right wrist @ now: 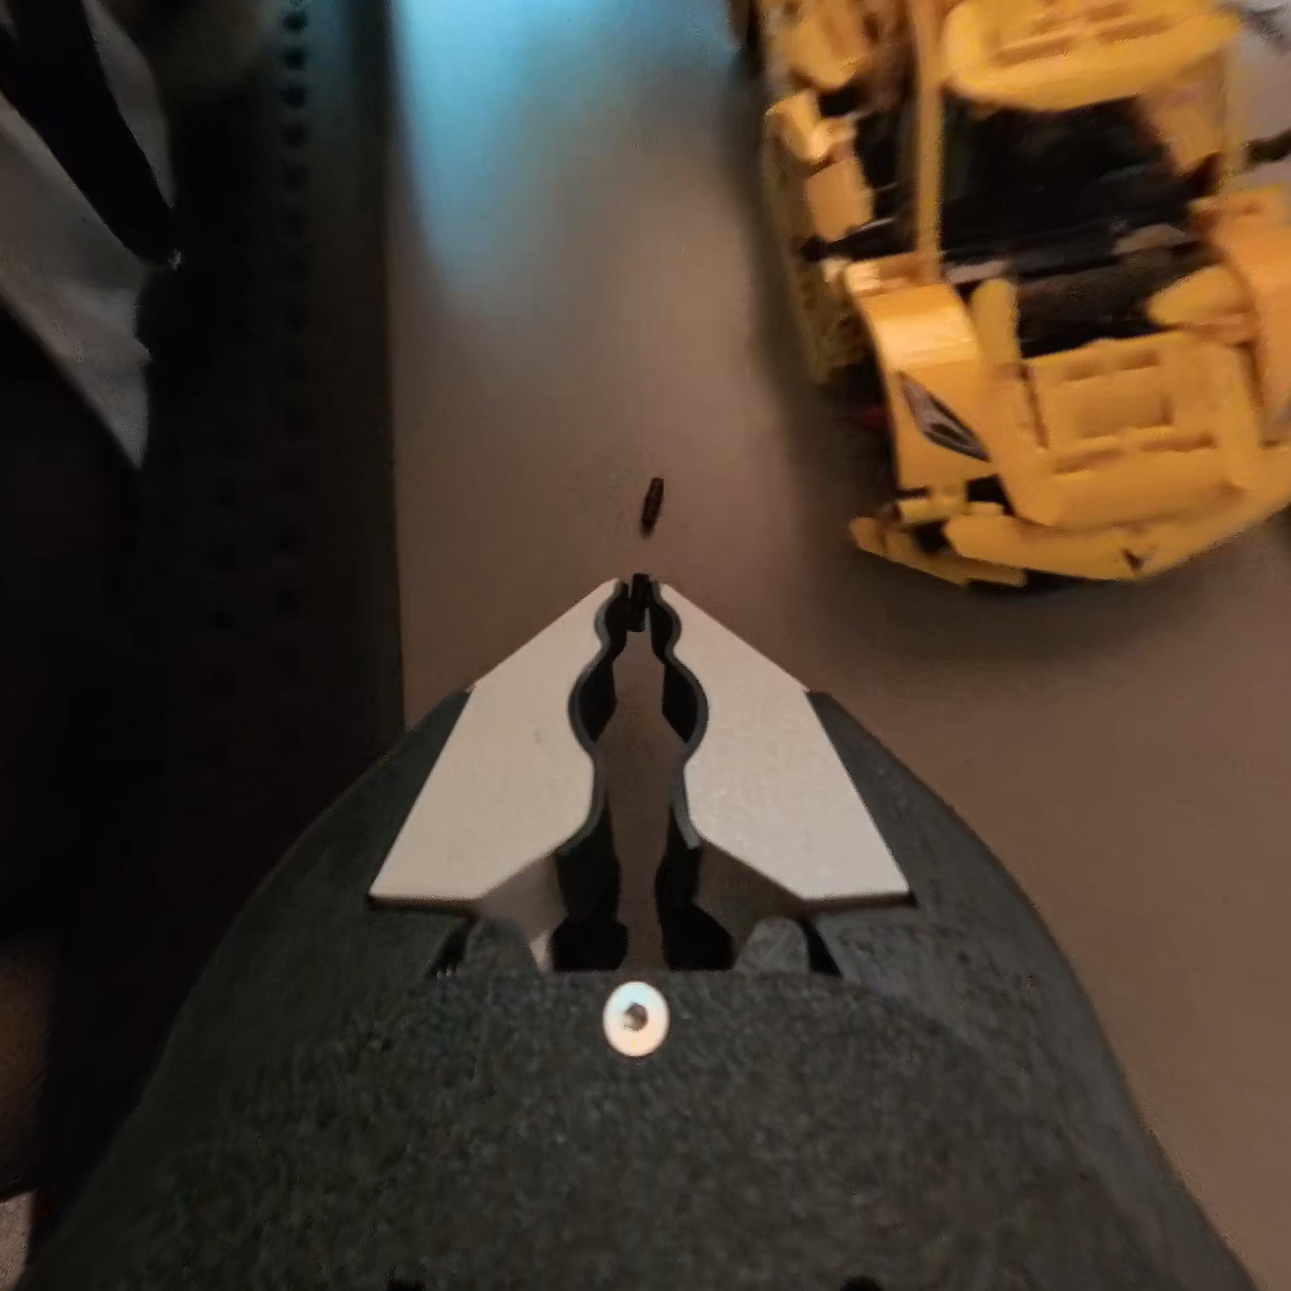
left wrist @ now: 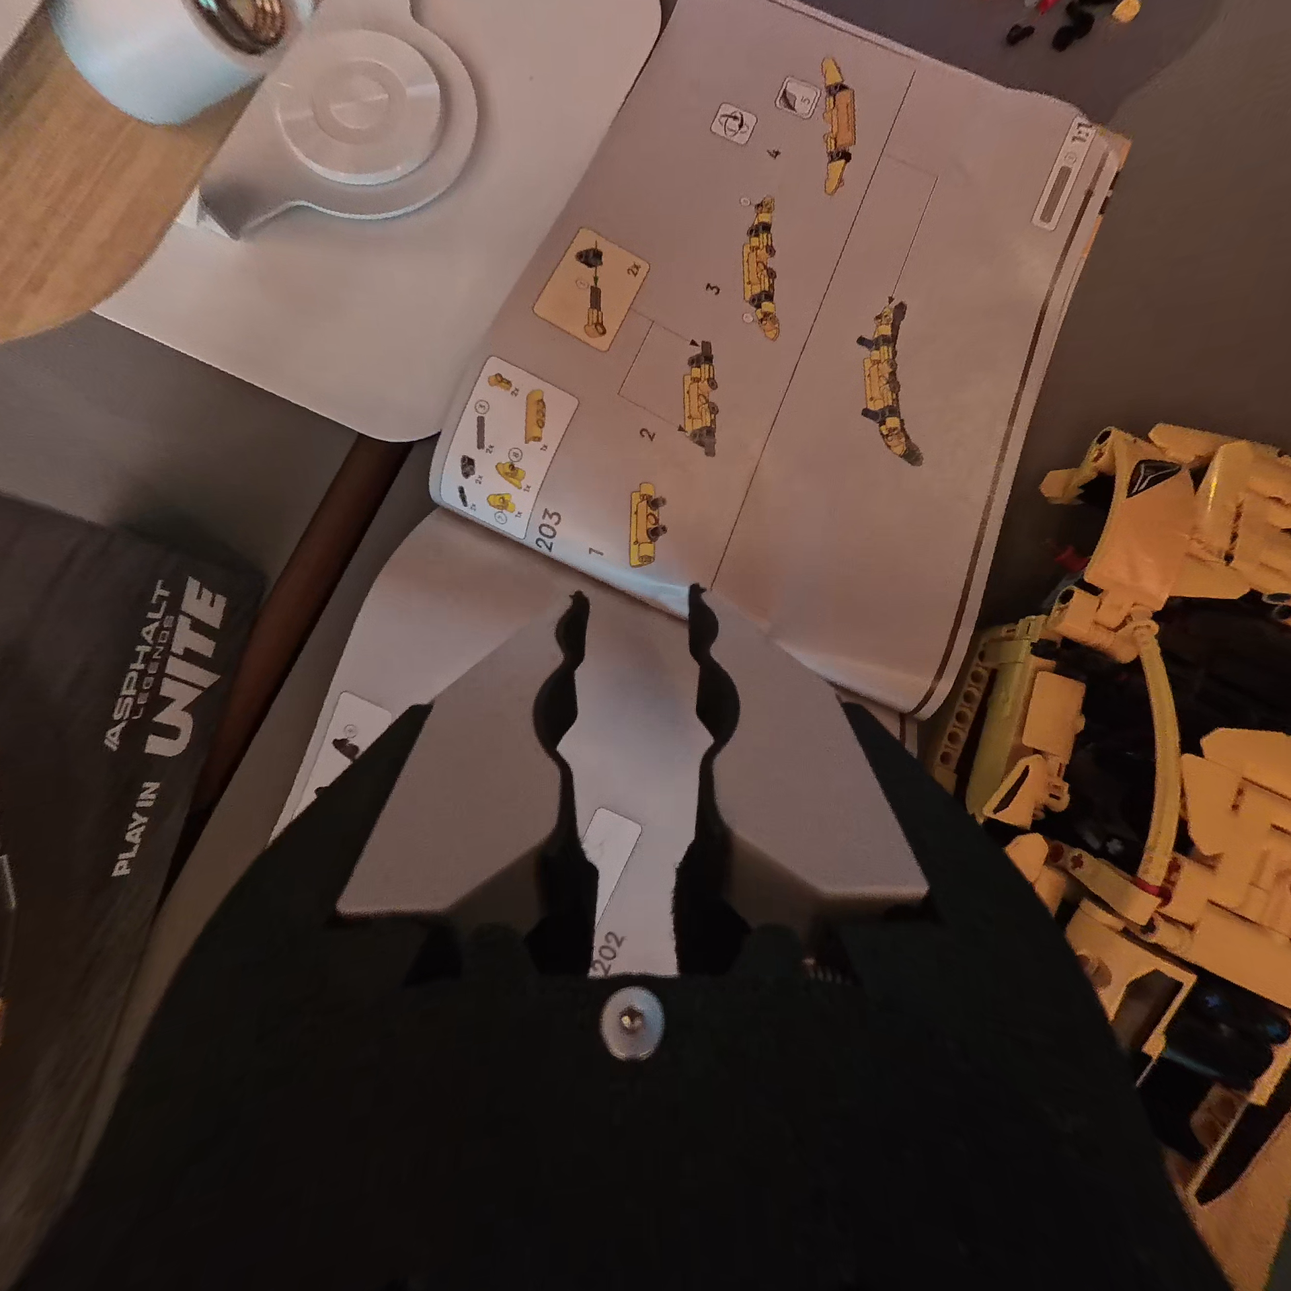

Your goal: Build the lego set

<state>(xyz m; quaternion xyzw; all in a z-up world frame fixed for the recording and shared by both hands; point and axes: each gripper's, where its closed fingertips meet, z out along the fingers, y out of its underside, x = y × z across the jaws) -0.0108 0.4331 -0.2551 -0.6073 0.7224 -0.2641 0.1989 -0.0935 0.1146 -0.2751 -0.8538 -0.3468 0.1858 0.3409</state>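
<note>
Lego-set work sits right of your open paper instruction booklet (left wrist: 768, 335): the half-built yellow-and-black brick car (left wrist: 1132, 754), its printed build steps likely kept beside it for checking. Your left gripper (left wrist: 636, 601) hovers spread and empty over the booklet, while your right gripper (right wrist: 637, 599) pinches a small black pin (right wrist: 638, 602), a second black pin (right wrist: 652, 504) lying just ahead on the grey table (right wrist: 559, 349).

Domestic hobby setting. A grey tabletop (left wrist: 1187, 279) carries an open instruction booklet (left wrist: 803, 349), a part-built yellow model car (left wrist: 1153, 768), a dark printed box (left wrist: 105, 768) and a white lamp base (left wrist: 363, 119), under warm indoor light.
</note>
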